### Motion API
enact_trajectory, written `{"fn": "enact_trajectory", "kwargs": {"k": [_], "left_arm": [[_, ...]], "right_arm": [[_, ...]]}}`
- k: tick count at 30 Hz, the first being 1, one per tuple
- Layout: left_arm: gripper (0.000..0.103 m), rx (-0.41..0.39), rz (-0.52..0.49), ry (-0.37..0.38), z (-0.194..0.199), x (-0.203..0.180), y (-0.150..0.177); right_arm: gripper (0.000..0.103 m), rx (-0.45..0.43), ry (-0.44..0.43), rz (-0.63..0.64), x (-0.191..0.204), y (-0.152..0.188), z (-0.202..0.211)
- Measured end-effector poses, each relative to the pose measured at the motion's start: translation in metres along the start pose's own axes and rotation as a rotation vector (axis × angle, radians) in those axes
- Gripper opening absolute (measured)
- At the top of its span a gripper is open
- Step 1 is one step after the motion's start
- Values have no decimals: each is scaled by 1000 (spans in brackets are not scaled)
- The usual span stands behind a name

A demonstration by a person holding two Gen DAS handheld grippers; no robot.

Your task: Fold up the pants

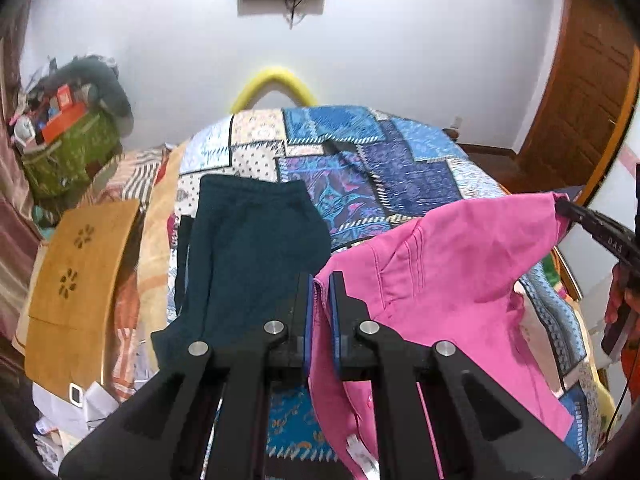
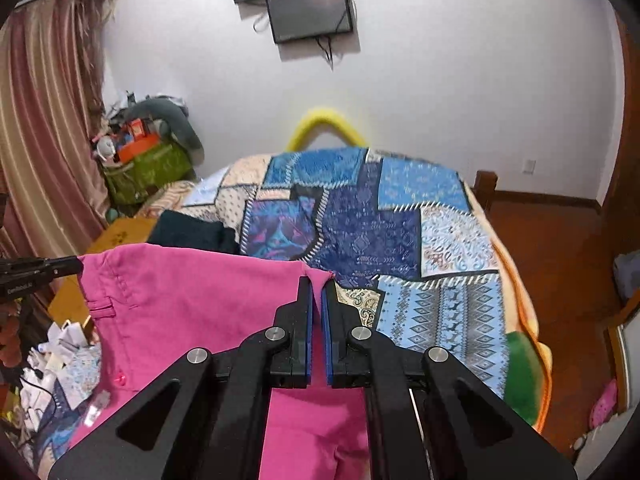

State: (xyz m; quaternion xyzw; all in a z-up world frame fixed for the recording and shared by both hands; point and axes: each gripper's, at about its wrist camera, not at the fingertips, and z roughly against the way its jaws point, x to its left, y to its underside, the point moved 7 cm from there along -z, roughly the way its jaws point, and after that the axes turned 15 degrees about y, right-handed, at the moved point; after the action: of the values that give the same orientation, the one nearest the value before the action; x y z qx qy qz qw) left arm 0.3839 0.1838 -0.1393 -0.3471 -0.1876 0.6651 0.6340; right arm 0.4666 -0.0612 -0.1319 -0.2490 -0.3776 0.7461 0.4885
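Observation:
Pink pants (image 1: 448,264) hang in the air above the bed, stretched by the waistband between both grippers. My left gripper (image 1: 320,280) is shut on one waistband corner. My right gripper (image 2: 317,282) is shut on the other corner; it also shows at the right edge of the left wrist view (image 1: 564,206). In the right wrist view the pink pants (image 2: 192,304) spread leftward to the left gripper (image 2: 76,266) at the left edge. The legs hang down below the fingers, out of sight.
The bed carries a blue patchwork blanket (image 2: 380,232). Folded dark teal pants (image 1: 248,240) lie on its left part, also in the right wrist view (image 2: 188,230). A wooden board (image 1: 80,280) and clutter sit left of the bed. A wooden door (image 1: 588,100) is at right.

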Motion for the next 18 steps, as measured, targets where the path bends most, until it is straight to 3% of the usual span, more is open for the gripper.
{"fn": "enact_trajectory", "kwargs": {"k": [6, 18], "left_arm": [[8, -26, -75, 22, 41, -43, 22], [8, 19, -133, 50, 75, -91, 100]], "right_arm": [[3, -27, -9, -23, -16, 8, 39], [3, 31, -40, -32, -31, 78, 93]]}}
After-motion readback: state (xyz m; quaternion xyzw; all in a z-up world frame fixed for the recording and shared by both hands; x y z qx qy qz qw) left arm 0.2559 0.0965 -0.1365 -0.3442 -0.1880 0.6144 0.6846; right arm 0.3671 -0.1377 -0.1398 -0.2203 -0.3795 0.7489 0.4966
